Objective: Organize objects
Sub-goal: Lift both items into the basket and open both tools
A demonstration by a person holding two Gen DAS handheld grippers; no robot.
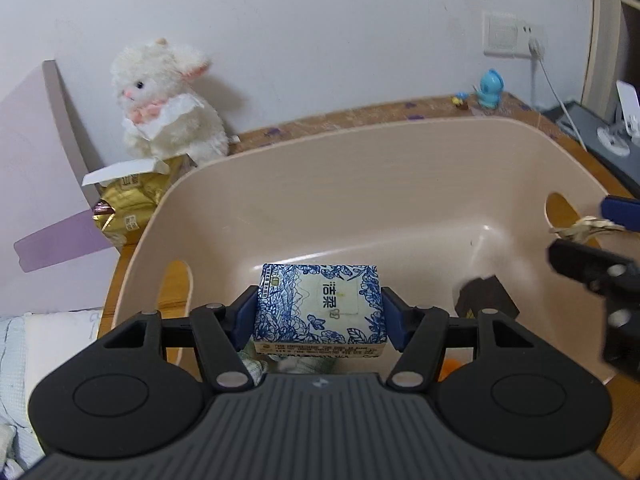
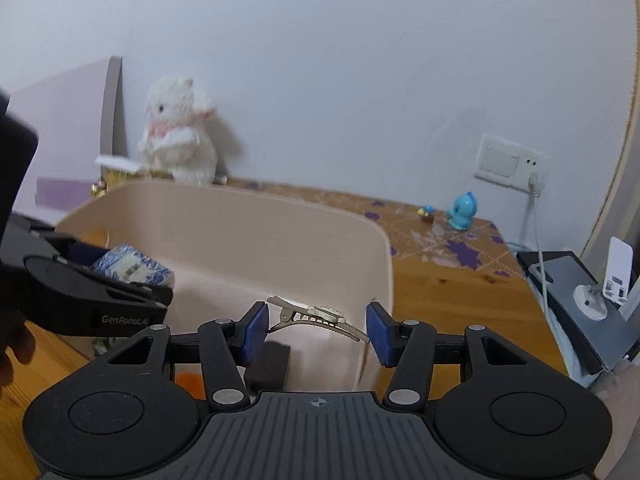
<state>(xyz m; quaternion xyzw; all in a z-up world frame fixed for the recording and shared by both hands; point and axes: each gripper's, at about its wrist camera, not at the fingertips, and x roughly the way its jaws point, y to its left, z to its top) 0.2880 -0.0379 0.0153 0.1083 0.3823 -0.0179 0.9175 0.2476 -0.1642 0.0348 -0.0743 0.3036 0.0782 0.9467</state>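
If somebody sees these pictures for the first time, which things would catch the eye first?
Probably the blue-and-white tissue pack, gripped by the left gripper over the big beige basket. Next, the hair clip held across the right gripper, above the basket's right end. Behind, a white plush rabbit sits against the wall.

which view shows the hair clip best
The right wrist view. The hair clip spans the gap between the right gripper's blue pads above the beige basket, teeth and spring visible. The left wrist view shows only a blurred sliver of it at the right edge.
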